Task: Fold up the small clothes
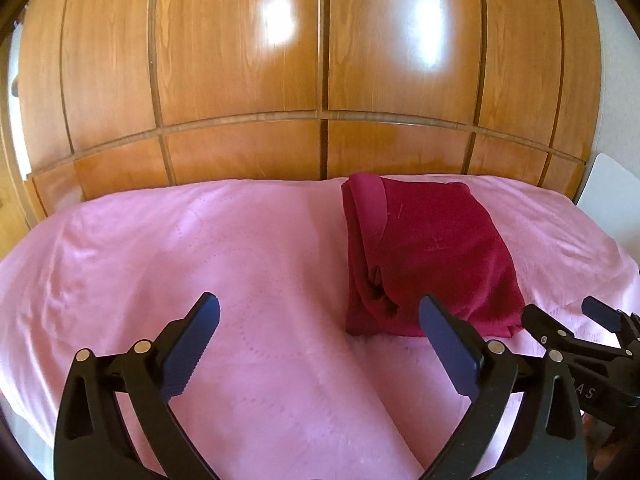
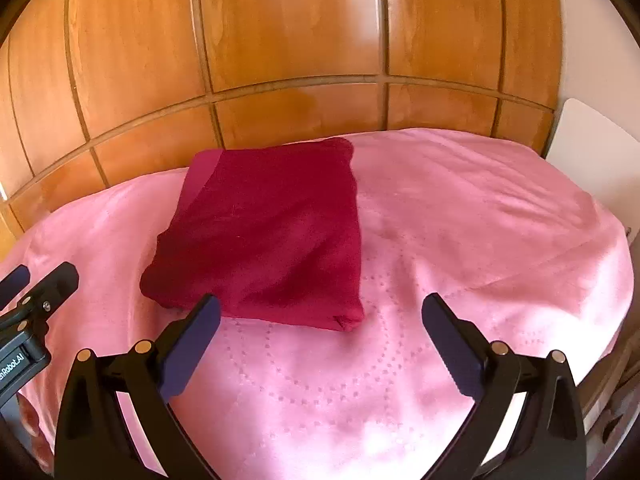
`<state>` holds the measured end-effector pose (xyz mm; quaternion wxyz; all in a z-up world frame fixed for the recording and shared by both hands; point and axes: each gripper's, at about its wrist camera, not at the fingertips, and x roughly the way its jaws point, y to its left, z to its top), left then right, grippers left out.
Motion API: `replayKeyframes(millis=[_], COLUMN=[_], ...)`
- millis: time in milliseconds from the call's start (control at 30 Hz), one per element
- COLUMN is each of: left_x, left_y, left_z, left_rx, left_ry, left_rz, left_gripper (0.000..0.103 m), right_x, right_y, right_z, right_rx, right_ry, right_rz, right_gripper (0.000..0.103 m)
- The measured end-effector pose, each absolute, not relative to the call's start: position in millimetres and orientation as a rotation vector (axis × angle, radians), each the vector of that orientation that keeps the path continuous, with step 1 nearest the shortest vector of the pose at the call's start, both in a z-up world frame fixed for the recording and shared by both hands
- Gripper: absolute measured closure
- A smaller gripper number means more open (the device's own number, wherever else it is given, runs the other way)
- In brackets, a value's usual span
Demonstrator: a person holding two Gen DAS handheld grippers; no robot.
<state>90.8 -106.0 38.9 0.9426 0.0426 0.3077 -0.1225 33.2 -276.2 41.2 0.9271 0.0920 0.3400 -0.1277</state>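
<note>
The red garment [image 2: 264, 236] lies folded into a neat rectangle on the pink bedspread [image 2: 460, 240], toward the wooden headboard [image 2: 280, 40]; folding appears essentially complete. Left gripper [image 1: 320, 344] and right gripper [image 2: 320, 344] both gape wide, empty; each hovers just short of the garment's near edge.

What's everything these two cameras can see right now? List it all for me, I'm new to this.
Folded garment: one, dark red, lying on the pink blanket, toward the wardrobe.
Blanket: one, pink with a dotted stitch pattern, covering the bed.
Wardrobe: one, glossy orange-brown wood panels, behind the bed.
White panel: one, at the far right edge; what it is I cannot tell.
Left gripper: one, black with dark blue pads, open, holding nothing, near the garment's near edge.
Right gripper: one, same colours, open, holding nothing, near the garment's near corner.
</note>
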Motion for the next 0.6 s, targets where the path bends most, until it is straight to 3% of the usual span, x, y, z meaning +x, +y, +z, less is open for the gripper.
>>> replayKeyframes(millis=[600], left_x=[75.1], left_y=[-98.6], left_z=[46.9], left_rx=[0.086], left_ry=[0.593], left_rz=[-0.199], left_gripper=[0.004], right_x=[13.2], right_y=[-261.1], right_z=[53.8], right_rx=[0.142], right_ry=[0.637], right_rz=[-0.286], right_gripper=[0.002])
